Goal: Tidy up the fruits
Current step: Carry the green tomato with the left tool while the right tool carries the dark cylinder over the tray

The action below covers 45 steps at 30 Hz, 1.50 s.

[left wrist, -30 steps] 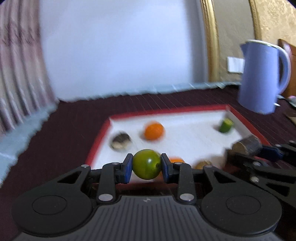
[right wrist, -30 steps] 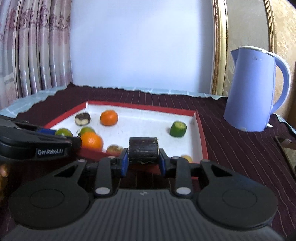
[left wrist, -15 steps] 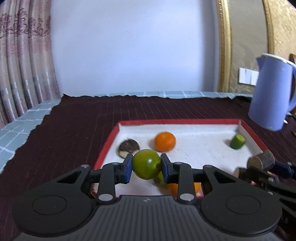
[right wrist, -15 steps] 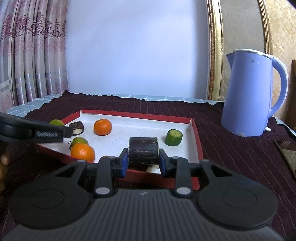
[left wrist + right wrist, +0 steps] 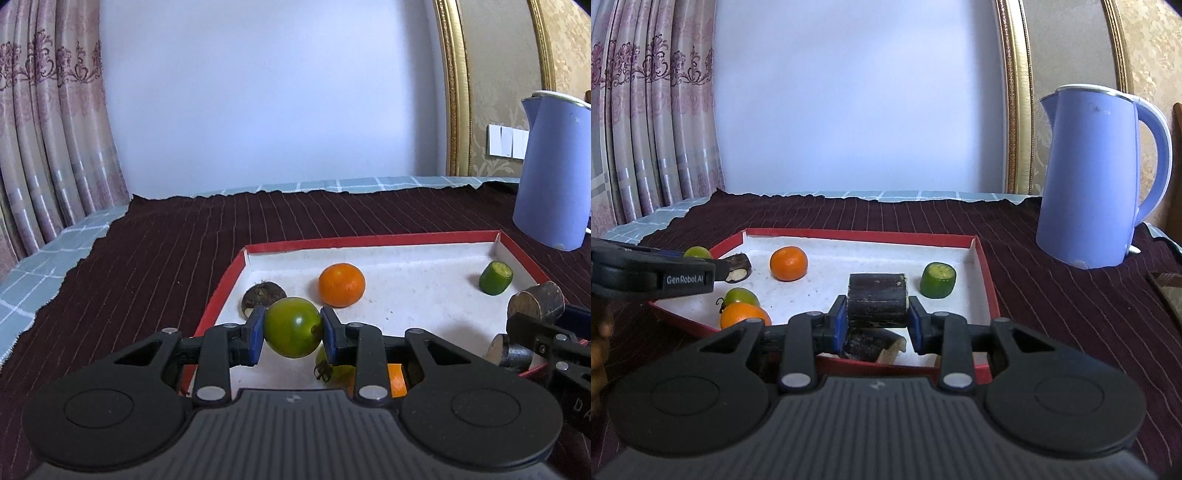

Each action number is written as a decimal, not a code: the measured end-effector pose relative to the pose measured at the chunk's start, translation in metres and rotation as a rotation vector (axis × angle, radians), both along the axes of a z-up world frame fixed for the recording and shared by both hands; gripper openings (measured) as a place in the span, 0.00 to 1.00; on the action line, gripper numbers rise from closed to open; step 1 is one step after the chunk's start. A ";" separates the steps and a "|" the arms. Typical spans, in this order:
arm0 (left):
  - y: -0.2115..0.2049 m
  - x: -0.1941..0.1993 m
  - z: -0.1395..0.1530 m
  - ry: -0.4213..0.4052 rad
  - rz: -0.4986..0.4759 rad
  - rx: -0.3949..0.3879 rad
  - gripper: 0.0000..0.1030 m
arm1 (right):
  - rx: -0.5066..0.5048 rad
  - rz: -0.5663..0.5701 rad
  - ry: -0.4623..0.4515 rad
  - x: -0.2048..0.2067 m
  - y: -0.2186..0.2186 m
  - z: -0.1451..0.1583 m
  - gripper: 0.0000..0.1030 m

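My left gripper is shut on a round green fruit, held over the near left part of a red-rimmed white tray. In the tray lie an orange, a dark brown piece, a green cut chunk, and a second green fruit partly hidden under the fingers. My right gripper is shut on a dark brown cylindrical piece above the tray's near edge. From the right wrist view the left gripper reaches in from the left edge.
A blue electric kettle stands on the dark striped tablecloth right of the tray. Two oranges, a green fruit and another dark piece lie in the tray. Curtains hang at the left.
In the left wrist view the tray has shifted right and the scene sharpened as the left gripper moved sideways with the green fruit. The right gripper holds its dark piece almost still.
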State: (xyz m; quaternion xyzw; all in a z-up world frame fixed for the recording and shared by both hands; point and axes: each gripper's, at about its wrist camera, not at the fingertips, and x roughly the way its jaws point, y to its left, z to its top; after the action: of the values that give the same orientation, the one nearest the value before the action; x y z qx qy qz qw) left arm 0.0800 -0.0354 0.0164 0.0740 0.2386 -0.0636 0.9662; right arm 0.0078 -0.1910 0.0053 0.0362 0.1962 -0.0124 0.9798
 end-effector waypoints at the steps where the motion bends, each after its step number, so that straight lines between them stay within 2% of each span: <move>1: -0.001 0.001 0.000 -0.003 0.003 0.003 0.30 | -0.003 0.000 -0.001 0.001 0.000 0.000 0.30; 15: -0.003 0.024 -0.001 0.017 0.033 0.011 0.30 | 0.011 -0.001 -0.011 0.019 -0.003 0.001 0.30; 45: -0.015 0.046 0.000 -0.007 0.050 0.047 0.30 | -0.041 -0.013 -0.009 0.053 0.001 0.007 0.30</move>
State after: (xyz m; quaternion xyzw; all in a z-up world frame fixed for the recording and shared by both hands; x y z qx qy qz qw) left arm 0.1261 -0.0503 0.0166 0.0906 0.2386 -0.0334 0.9663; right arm 0.0612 -0.1904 0.0120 0.0176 0.1910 -0.0227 0.9812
